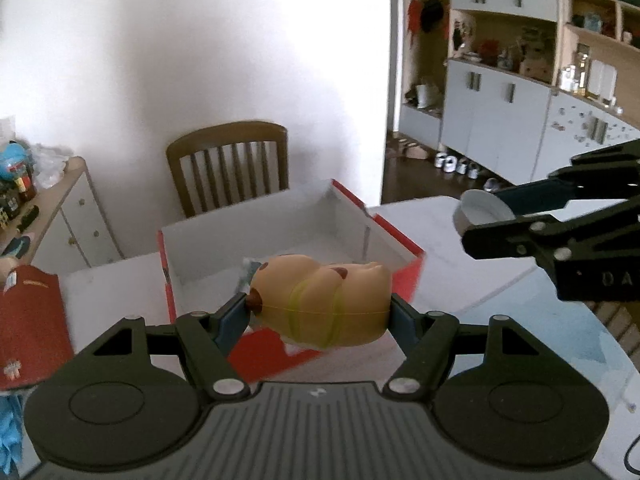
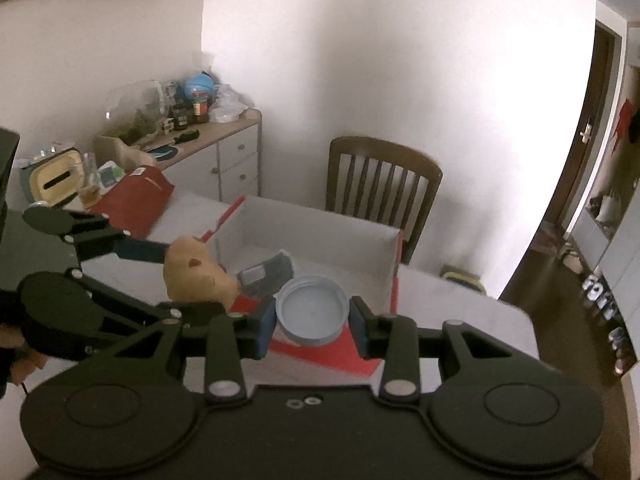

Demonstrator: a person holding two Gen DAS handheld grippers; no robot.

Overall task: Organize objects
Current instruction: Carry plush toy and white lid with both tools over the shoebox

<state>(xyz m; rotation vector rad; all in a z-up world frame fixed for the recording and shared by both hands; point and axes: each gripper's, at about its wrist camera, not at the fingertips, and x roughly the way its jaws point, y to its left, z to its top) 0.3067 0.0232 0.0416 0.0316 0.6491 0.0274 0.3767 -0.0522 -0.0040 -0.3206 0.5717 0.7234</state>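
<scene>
Box [image 1: 288,236] sits open on the desk [image 1: 460,232], dead ahead and below both your loads. Left gripper [image 1: 318,312] is clamped on the toy figure [image 1: 320,300], long axis crosswise, at the near wall. Right gripper [image 2: 314,314] is clenched on the lid [image 2: 312,308], over the near right corner; neither arm is clearly nearer.

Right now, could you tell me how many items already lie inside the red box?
1: a small grey packet on the floor of the red box, by its near-left corner. The held toy may hide more.
</scene>
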